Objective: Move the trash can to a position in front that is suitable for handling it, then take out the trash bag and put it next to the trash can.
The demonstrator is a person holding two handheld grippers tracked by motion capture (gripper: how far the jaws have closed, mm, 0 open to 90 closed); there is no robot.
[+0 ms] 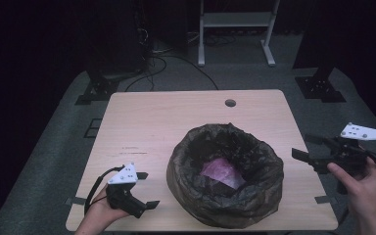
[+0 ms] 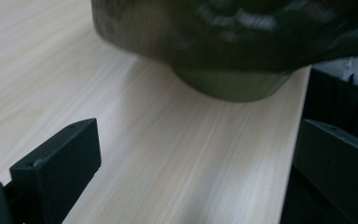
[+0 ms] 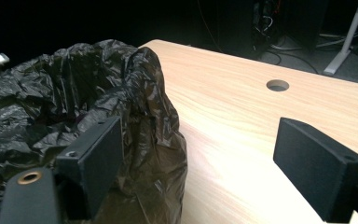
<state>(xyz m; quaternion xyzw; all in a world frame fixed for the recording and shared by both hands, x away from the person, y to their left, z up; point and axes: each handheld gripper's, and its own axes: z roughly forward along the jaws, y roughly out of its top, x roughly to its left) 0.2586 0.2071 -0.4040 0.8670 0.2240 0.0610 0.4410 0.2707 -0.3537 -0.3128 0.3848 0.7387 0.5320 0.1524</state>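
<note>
Wooden table carries a black-bagged bin near its front edge, between both tools: left tool at the front left corner, right tool beyond the right edge, jaws wide, both empty.

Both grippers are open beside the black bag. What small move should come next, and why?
Probably bring the right gripper in to the bag rim: its jaws stand open, empty, just off the table edge, facing the bag. The left gripper also waits open.
</note>
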